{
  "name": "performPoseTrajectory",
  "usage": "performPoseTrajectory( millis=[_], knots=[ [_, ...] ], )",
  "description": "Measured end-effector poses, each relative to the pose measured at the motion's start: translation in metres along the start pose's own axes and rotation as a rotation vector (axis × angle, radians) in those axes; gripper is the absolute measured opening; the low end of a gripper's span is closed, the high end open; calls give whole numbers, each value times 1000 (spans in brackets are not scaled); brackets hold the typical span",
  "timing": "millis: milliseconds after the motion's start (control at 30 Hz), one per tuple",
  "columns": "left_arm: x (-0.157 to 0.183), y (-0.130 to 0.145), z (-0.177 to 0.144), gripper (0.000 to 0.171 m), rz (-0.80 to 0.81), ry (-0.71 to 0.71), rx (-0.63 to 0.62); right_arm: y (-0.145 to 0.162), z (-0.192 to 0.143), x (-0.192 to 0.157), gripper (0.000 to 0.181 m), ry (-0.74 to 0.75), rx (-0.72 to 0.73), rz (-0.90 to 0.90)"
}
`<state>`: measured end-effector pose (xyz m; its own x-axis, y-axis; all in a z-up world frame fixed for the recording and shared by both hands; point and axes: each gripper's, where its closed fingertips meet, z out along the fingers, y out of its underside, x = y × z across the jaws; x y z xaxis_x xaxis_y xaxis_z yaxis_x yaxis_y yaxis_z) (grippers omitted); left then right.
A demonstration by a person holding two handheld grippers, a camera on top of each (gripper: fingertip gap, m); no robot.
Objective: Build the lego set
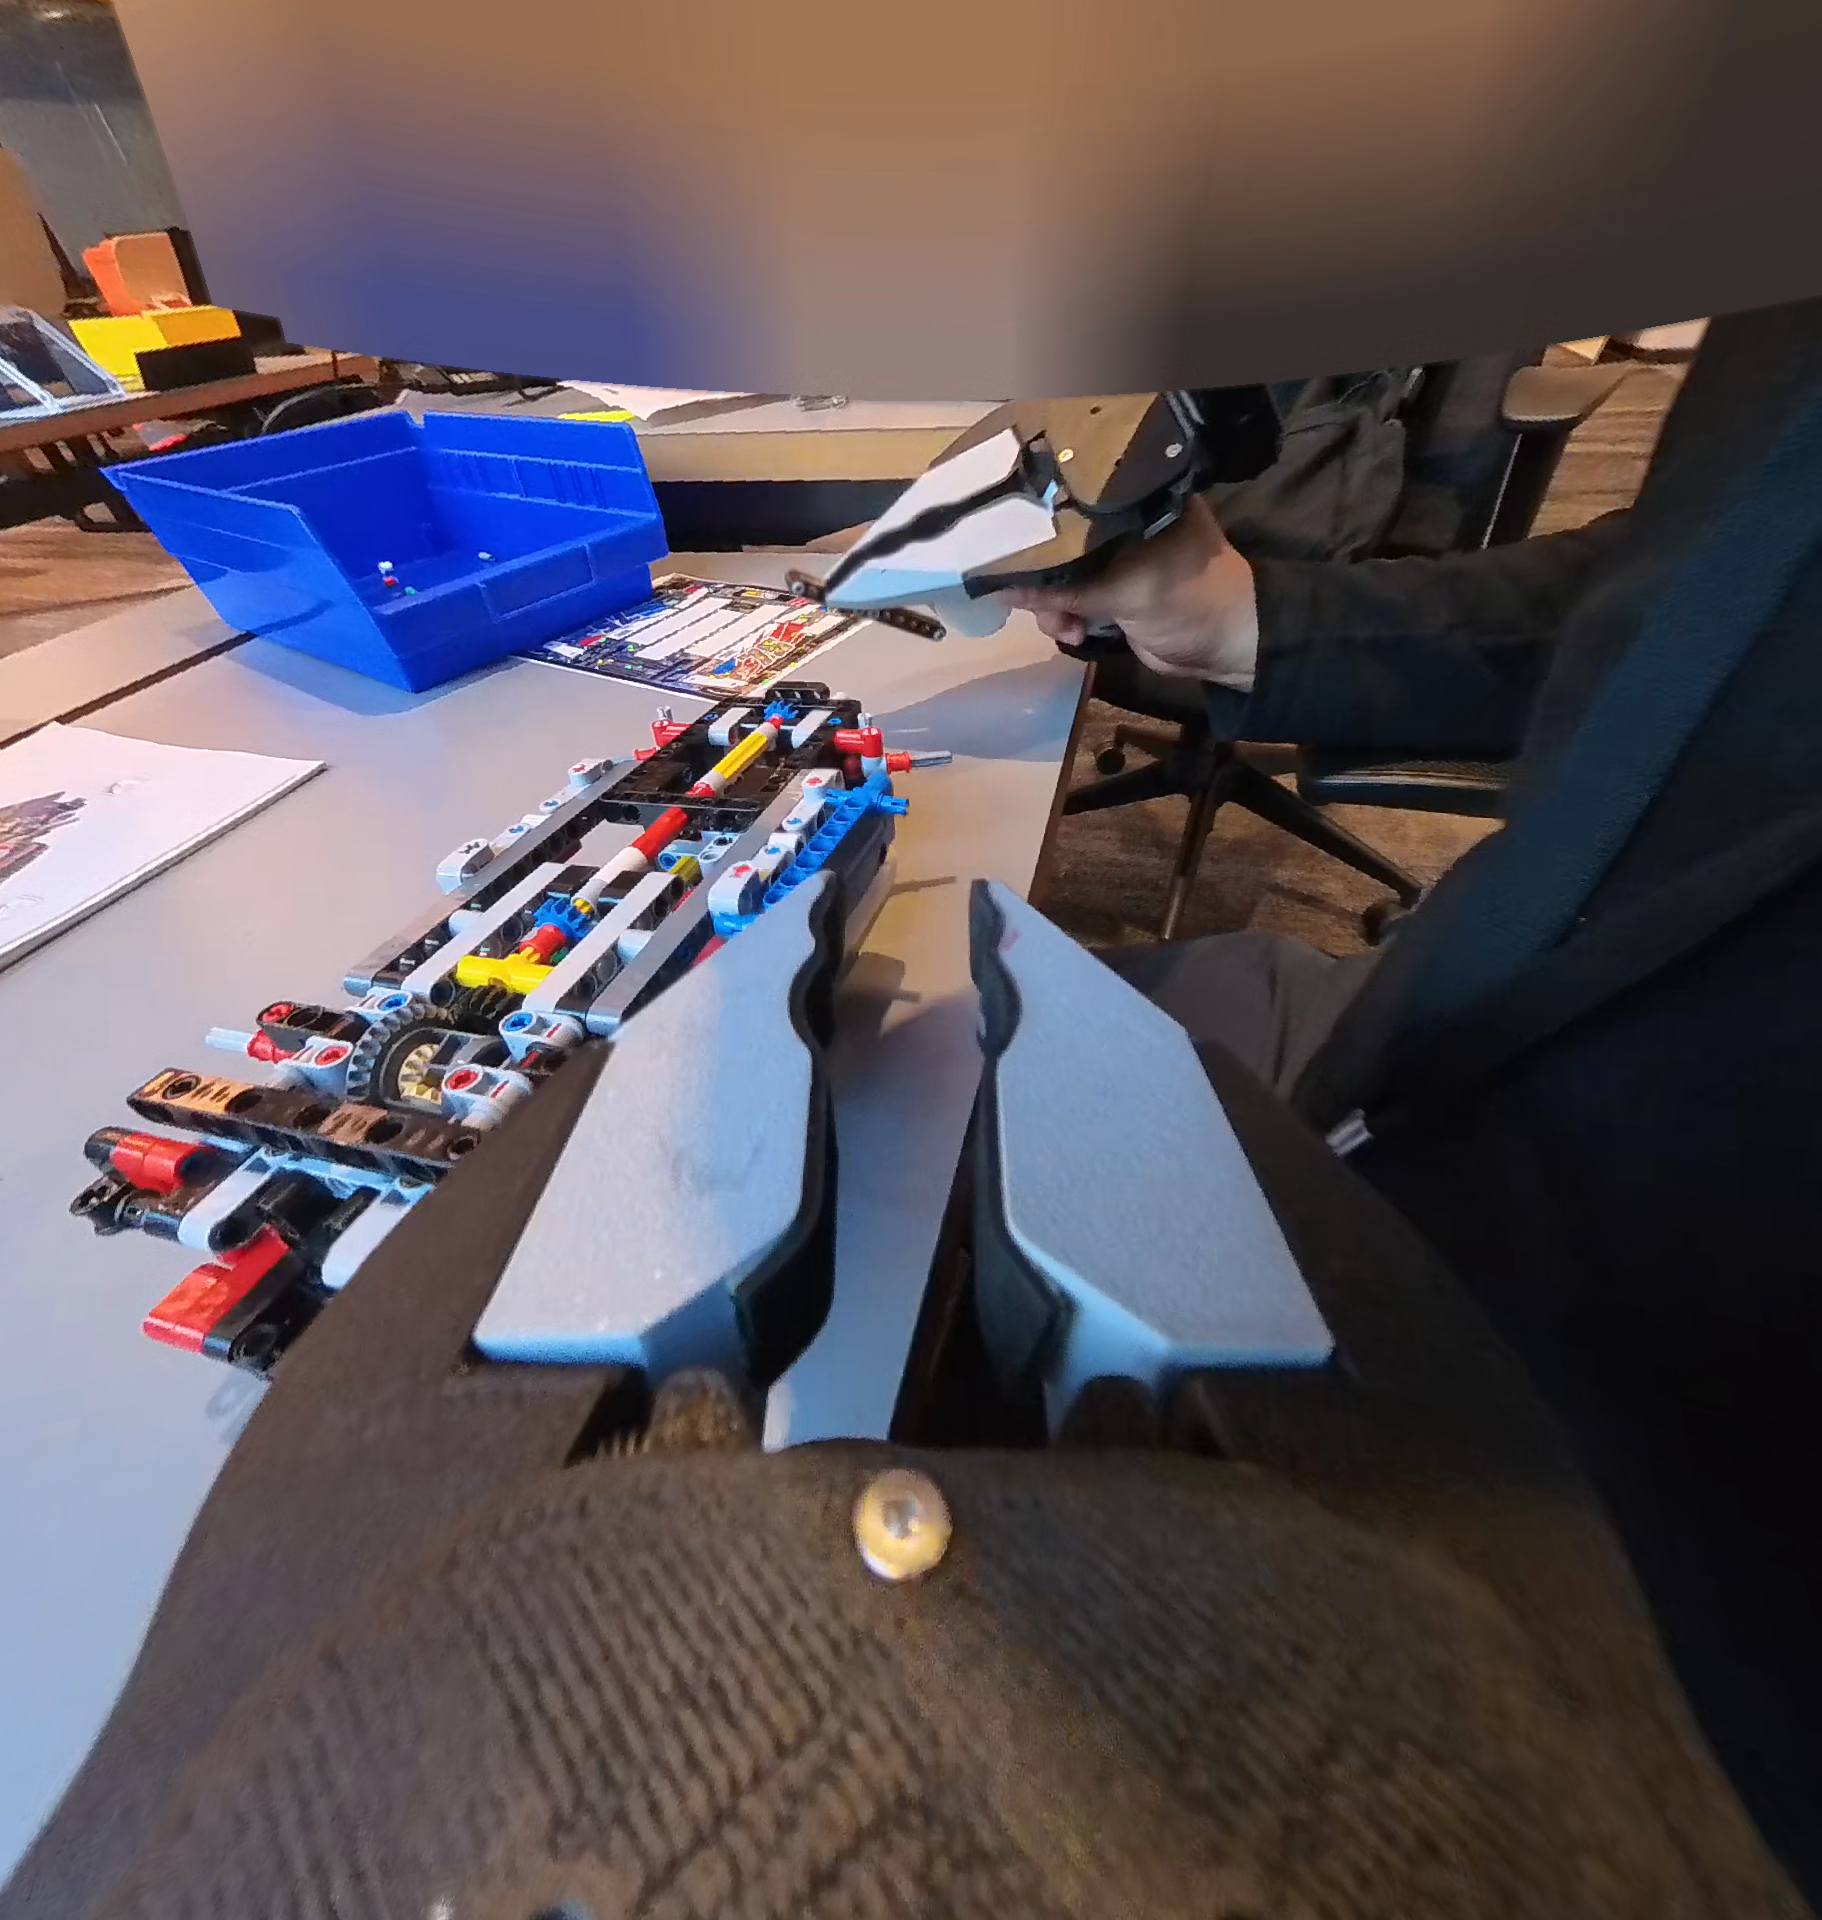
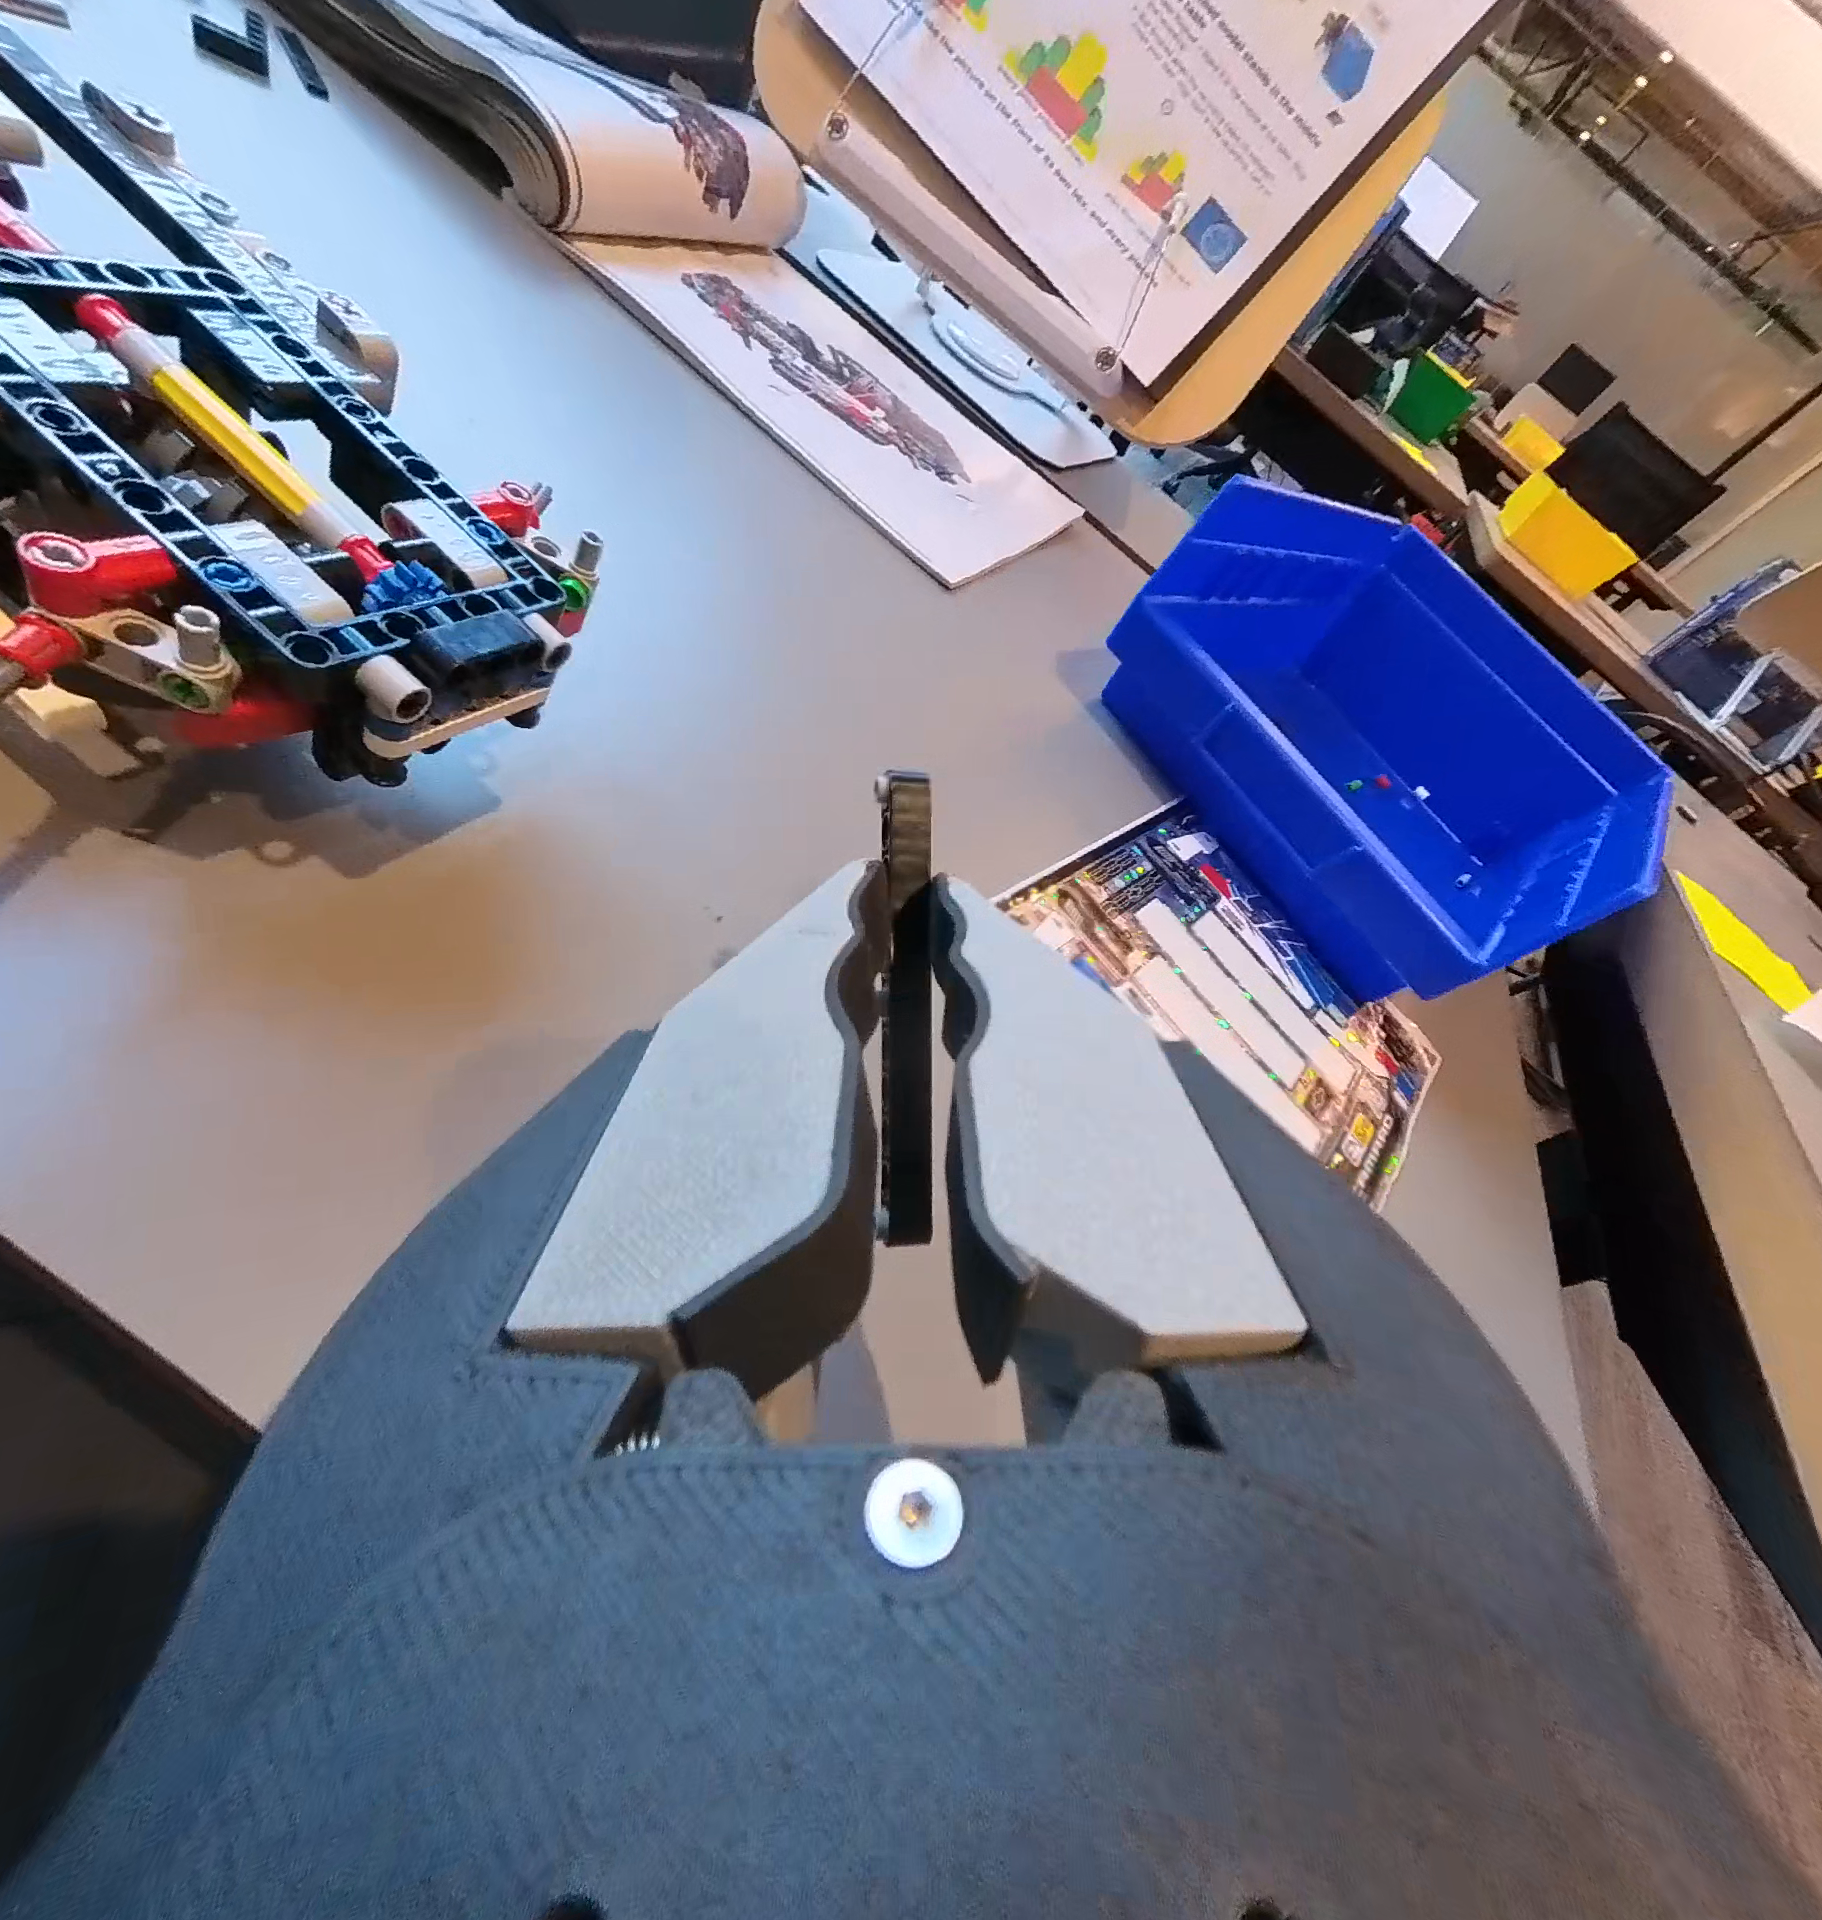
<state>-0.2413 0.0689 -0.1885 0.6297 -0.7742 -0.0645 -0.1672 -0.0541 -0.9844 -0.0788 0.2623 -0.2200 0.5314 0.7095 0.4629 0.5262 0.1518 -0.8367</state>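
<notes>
A long lego chassis (image 1: 574, 935) of black, grey, red, yellow and blue beams lies on the grey table (image 1: 263, 831). My left gripper (image 1: 902, 904) is open and empty, its left finger beside the chassis's near long edge. My right gripper (image 2: 902, 883) is shut on a thin black beam (image 2: 907, 997) and holds it above the table, right of the chassis end (image 2: 263, 520). In the left wrist view the right gripper (image 1: 834, 592) hangs above the sticker sheet, with the black beam (image 1: 902, 620) sticking out of both sides.
A blue bin (image 1: 398, 540) with a few small parts stands at the back, also in the right wrist view (image 2: 1406, 727). A sticker sheet (image 2: 1250, 997) lies beside it. An open instruction booklet (image 2: 782, 312) and another booklet (image 1: 86, 831) lie on the table. The table edge (image 1: 1052, 810) is close on the right. Tip to tip, the grippers are about 25 cm apart.
</notes>
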Motion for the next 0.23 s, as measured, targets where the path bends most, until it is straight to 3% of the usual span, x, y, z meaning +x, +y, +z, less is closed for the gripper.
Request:
performPoseTrajectory(
  millis=[233],
  knots=[
    [4, 4, -2, 21, 4, -9, -27, 5, 7, -14, 6, -41, -51, -59]
  ],
)
